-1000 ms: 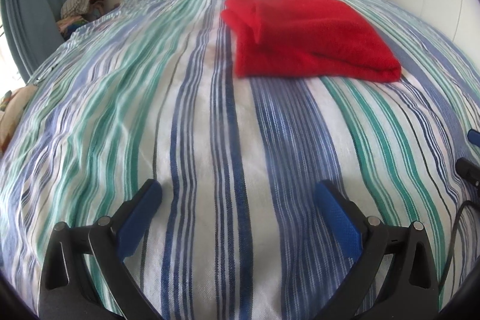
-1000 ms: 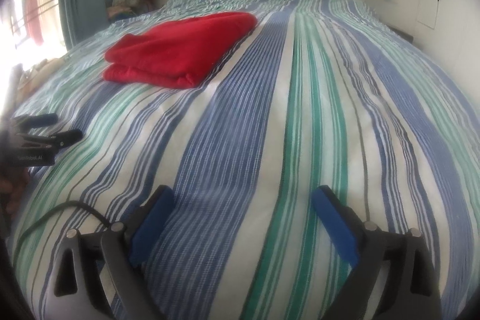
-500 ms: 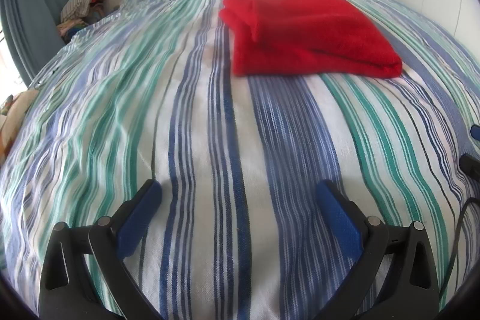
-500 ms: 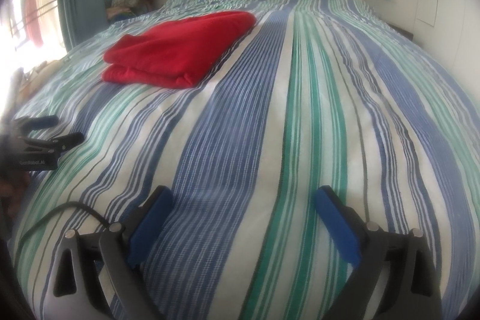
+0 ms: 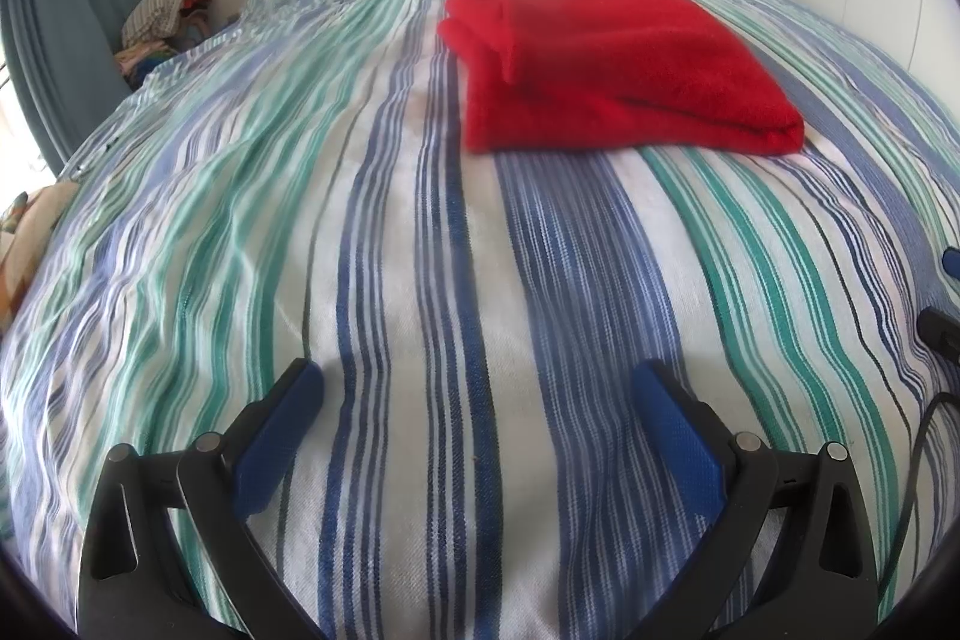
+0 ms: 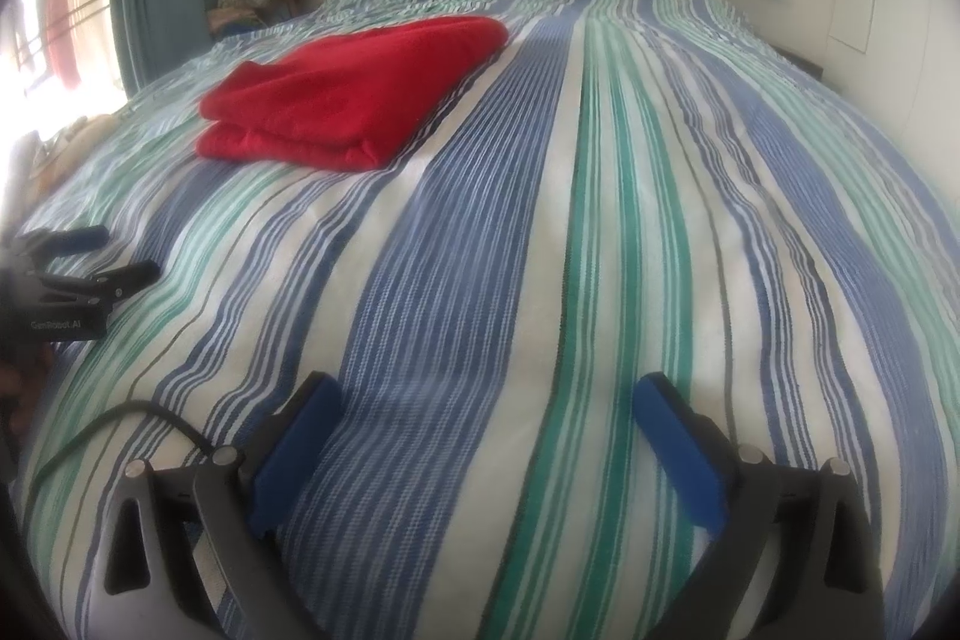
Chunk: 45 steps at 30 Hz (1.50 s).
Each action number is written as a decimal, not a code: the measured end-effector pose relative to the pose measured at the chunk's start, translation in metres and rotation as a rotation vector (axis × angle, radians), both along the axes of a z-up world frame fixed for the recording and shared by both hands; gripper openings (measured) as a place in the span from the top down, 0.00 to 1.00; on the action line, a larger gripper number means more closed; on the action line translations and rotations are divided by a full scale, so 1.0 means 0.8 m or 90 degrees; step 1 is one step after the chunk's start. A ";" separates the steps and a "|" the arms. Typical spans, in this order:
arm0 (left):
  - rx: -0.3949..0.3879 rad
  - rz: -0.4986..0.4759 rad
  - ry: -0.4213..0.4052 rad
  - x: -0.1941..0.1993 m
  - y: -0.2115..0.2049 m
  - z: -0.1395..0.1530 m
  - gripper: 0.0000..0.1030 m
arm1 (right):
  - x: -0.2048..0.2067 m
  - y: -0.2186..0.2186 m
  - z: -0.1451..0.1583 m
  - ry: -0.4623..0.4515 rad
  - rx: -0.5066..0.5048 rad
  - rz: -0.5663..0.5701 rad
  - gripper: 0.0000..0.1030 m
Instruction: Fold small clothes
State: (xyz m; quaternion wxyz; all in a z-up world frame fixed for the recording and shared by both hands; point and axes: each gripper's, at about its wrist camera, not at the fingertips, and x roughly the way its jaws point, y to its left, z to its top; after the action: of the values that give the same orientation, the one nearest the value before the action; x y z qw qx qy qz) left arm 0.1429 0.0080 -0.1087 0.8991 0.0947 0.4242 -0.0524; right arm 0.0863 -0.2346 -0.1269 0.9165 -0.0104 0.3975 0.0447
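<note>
Red cloth, thick and fleecy-looking, lies on the striped bedspread already doubled into a plump rectangle whose long side runs across the stripes, with layered edges showing at its near corner. It sits well ahead of both claws, ahead-right of the left gripper and ahead-left of the right gripper, neither plainly nearer. Each claw hangs spread wide, holding nothing.
</note>
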 end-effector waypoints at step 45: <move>-0.009 -0.003 -0.022 -0.002 -0.001 -0.005 0.00 | 0.002 0.013 -0.003 0.007 -0.044 -0.020 0.01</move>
State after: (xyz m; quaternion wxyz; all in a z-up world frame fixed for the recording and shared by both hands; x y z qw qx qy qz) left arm 0.1409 0.0071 -0.1125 0.9068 0.0904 0.4080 -0.0562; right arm 0.0876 -0.2244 -0.1294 0.9141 -0.0355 0.4037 0.0166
